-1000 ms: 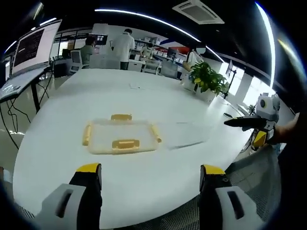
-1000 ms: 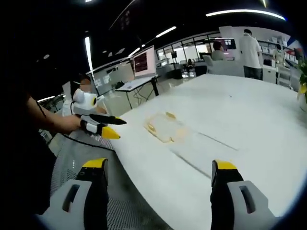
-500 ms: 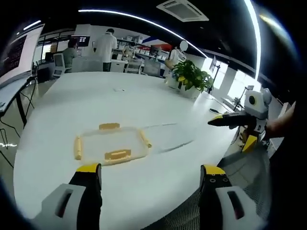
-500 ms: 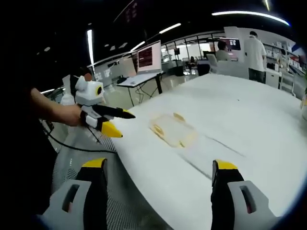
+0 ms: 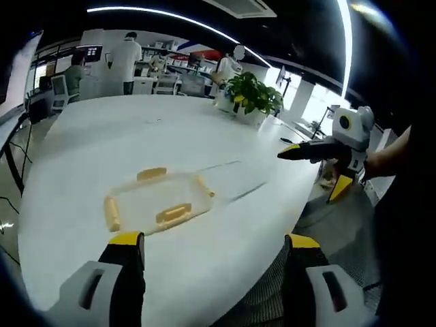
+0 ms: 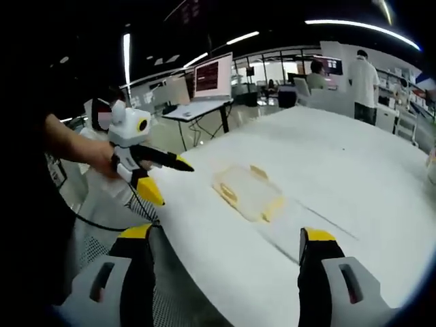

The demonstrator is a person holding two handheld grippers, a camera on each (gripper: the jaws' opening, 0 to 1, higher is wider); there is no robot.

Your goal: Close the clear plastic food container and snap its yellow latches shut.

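A clear plastic food container [image 5: 155, 199] with yellow latches [image 5: 172, 214] on its sides lies flat on the white table [image 5: 102, 136], just beyond my left gripper [image 5: 214, 240], which is open and holds nothing. To the right, off the table's edge, a hand holds my right gripper [image 5: 320, 167] with its jaws spread. In the right gripper view the container [image 6: 246, 191] lies ahead of my open right gripper [image 6: 227, 234], and the left gripper [image 6: 163, 176] hovers open at the table's left edge. Faint straight lines [image 5: 246, 193] run beside the container; I cannot tell what they are.
A potted plant [image 5: 248, 95] stands at the table's far side, with people [image 5: 126, 58] beyond it. A desk with a monitor [image 6: 211, 76] stands behind the table. Grey mesh chair backs [image 5: 269, 300] [image 6: 102, 228] sit at the near edge.
Both cameras have swung and come closer, so the container looks larger and more central. The other gripper sits further into each view. Both grippers stay open.
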